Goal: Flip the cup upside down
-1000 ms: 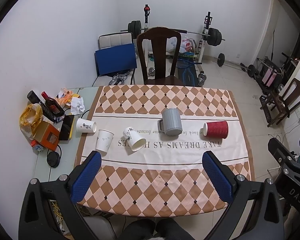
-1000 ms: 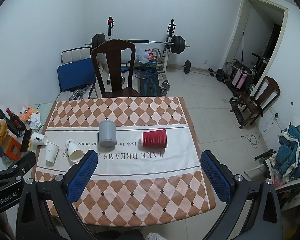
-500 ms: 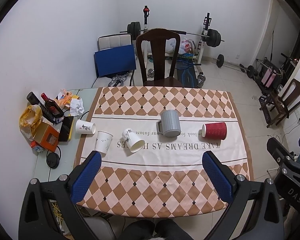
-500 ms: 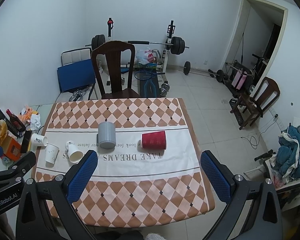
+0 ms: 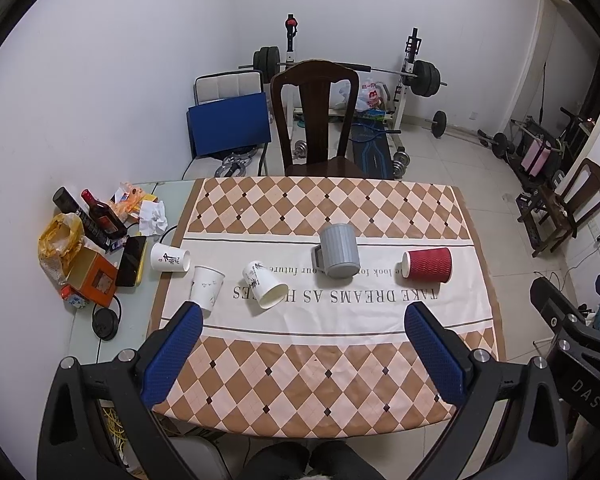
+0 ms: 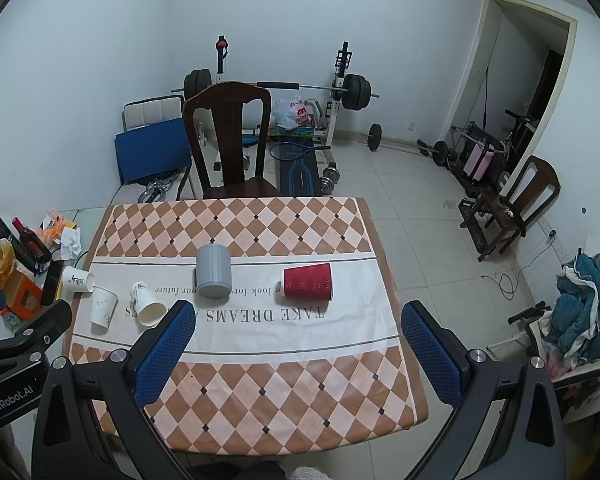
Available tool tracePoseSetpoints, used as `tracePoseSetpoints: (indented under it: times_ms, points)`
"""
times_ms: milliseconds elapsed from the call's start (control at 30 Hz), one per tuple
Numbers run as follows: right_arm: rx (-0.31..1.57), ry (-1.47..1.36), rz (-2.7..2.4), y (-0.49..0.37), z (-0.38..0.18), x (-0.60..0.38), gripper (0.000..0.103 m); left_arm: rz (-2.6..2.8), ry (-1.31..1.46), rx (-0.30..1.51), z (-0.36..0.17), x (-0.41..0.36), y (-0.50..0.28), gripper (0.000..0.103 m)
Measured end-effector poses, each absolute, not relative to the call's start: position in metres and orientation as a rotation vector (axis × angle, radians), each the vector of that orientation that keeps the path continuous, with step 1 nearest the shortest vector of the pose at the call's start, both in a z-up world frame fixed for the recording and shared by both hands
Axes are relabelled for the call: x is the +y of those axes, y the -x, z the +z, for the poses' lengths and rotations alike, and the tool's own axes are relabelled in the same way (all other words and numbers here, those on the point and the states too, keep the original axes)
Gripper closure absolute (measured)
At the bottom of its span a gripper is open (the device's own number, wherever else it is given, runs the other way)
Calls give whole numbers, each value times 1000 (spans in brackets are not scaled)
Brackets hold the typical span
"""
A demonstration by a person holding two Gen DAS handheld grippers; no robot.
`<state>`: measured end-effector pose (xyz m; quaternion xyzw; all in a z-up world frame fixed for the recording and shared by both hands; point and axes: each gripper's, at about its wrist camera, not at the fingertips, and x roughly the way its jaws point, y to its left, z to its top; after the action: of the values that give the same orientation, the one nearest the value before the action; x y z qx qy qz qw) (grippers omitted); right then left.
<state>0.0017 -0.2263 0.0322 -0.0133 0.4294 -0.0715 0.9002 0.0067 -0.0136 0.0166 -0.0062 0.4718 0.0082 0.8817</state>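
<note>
Several cups lie on their sides on the checkered tablecloth. A red ribbed paper cup lies at the right. A grey ribbed mug lies in the middle. Three white paper cups lie at the left: one, a second, a third. My left gripper and right gripper are both open and empty, held high above the table's near edge.
Bottles, a yellow bag, an orange box and crumpled paper crowd the table's left side. A dark wooden chair stands at the far edge. Weights and a bench fill the room behind.
Both grippers have drawn slightly back and up, so the table looks a little smaller and further off. The cups have not moved.
</note>
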Motion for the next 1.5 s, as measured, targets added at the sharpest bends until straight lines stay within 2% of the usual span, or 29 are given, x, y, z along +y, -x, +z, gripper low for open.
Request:
tracePoseSetpoints:
  times_ms: [1000, 1133, 1233, 1300, 1433, 1467, 1500]
  points:
    - [882, 17, -153, -3, 41, -226, 0, 4, 17, 972, 30, -23, -14, 0]
    - [899, 1, -188, -25, 52, -226, 0, -16, 4, 956, 22, -25, -20, 0]
    - [950, 17, -237, -44, 32, -226, 0, -2, -49, 937, 2, -29, -41, 0]
    - [987, 26, -275, -57, 6, -229, 0, -11, -63, 978, -32, -11, -54, 0]
    - [1132, 19, -310, -83, -78, -239, 0, 10, -87, 1119, -89, -8, -98, 0]
    - [1177, 19, -312, -93, -98, -242, 2, 20, -92, 1167, -107, -8, -110, 0]
    - [1218, 10, -310, -103, -118, -246, 9, 21, -80, 1215, -124, -9, -123, 0]
